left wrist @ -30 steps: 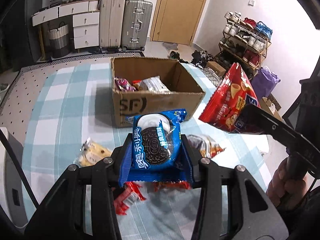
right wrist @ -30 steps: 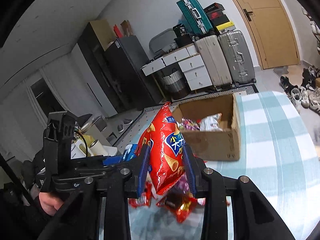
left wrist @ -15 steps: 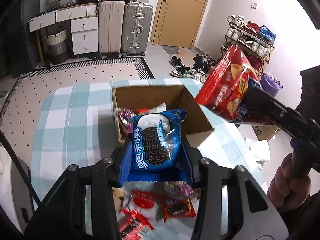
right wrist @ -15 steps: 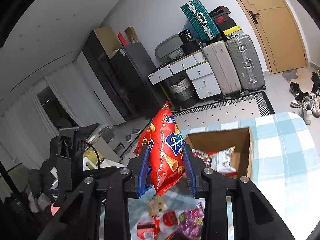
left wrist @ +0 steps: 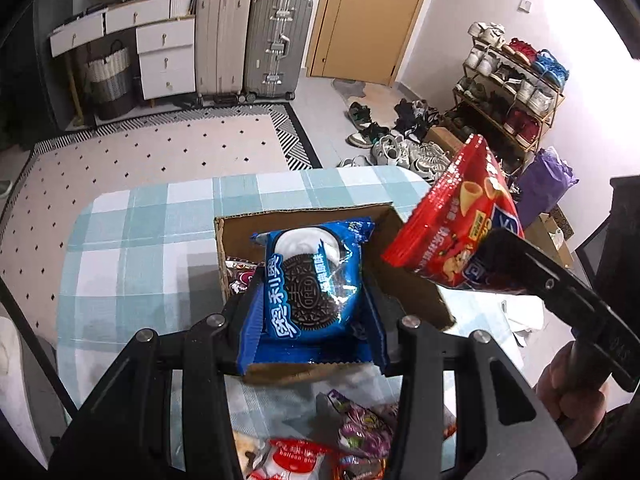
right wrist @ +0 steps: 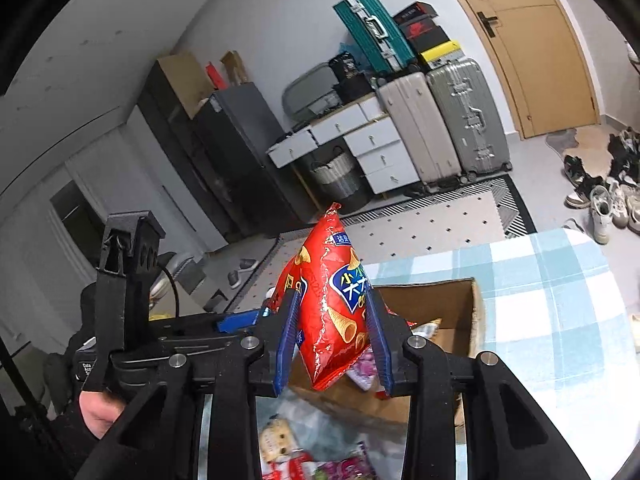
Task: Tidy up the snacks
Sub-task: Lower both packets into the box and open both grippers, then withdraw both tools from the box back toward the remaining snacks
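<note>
My left gripper (left wrist: 312, 320) is shut on a blue Oreo packet (left wrist: 314, 280), which hangs above the open cardboard box (left wrist: 304, 214). My right gripper (right wrist: 331, 344) is shut on a red bag of cone snacks (right wrist: 332, 308), held over the box's (right wrist: 440, 300) near side. In the left wrist view that red bag (left wrist: 456, 220) hangs over the box's right wall, pinched by the right gripper (left wrist: 480, 256), with a hand below it. A few packets lie inside the box (left wrist: 240, 276).
The box stands on a table with a blue-and-white checked cloth (left wrist: 140, 240). Several loose snack packets (left wrist: 360, 432) lie on the cloth in front of the box. Beyond the table are suitcases (left wrist: 276, 44), drawers, a shoe rack (left wrist: 516, 80) and a door.
Both grippers moved forward and slightly up with their packets, from in front of the box to above it. The loose snacks now lie behind the fingers, low in both views.
</note>
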Demonstrator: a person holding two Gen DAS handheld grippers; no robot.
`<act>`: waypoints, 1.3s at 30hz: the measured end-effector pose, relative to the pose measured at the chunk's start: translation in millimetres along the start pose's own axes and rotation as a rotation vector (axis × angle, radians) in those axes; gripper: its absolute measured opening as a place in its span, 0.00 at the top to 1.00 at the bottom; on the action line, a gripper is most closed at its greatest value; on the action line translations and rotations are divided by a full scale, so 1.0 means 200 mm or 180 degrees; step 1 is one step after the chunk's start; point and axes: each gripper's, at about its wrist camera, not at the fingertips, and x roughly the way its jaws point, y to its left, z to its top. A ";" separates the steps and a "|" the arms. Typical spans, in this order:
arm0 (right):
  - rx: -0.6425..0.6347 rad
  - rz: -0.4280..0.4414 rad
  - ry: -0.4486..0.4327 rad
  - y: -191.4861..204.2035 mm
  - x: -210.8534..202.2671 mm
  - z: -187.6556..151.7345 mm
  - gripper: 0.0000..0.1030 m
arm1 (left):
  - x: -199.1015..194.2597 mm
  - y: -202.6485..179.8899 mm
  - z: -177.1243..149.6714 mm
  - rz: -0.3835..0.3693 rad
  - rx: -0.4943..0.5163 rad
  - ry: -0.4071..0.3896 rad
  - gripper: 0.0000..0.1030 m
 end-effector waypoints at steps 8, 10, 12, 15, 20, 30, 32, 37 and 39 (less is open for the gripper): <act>0.0081 -0.0151 0.0131 -0.16 0.15 -0.04 0.67 | 0.23 0.08 0.01 -0.0168 -0.0067 0.0184 0.60; 0.0074 -0.0180 0.0143 -0.18 0.18 -0.05 0.67 | 0.28 0.09 0.00 -0.0203 -0.0077 0.0238 0.60; 0.0054 -0.0209 0.0152 -0.19 0.20 -0.05 0.67 | 0.33 0.09 0.00 -0.0212 -0.0084 0.0276 0.60; 0.0019 -0.0238 0.0173 -0.21 0.24 -0.06 0.67 | 0.39 0.12 0.00 -0.0236 -0.0148 0.0316 0.60; -0.0018 -0.0269 0.0188 -0.22 0.26 -0.07 0.63 | 0.43 0.16 0.00 -0.0211 -0.0261 0.0439 0.42; 0.0004 -0.0245 0.0061 -0.20 0.13 -0.08 0.44 | 0.22 0.12 -0.06 0.0069 -0.0059 0.0139 0.27; 0.0002 -0.0244 0.0047 -0.19 0.10 -0.08 0.44 | 0.16 0.10 -0.07 0.0122 -0.0030 0.0076 0.26; -0.0026 -0.0227 -0.0006 -0.12 0.00 -0.09 0.43 | 0.00 0.05 -0.11 0.0233 0.0036 -0.0077 0.21; -0.0068 -0.0219 -0.0025 -0.09 -0.03 -0.10 0.41 | -0.07 0.04 -0.13 0.0282 0.0050 -0.0132 0.20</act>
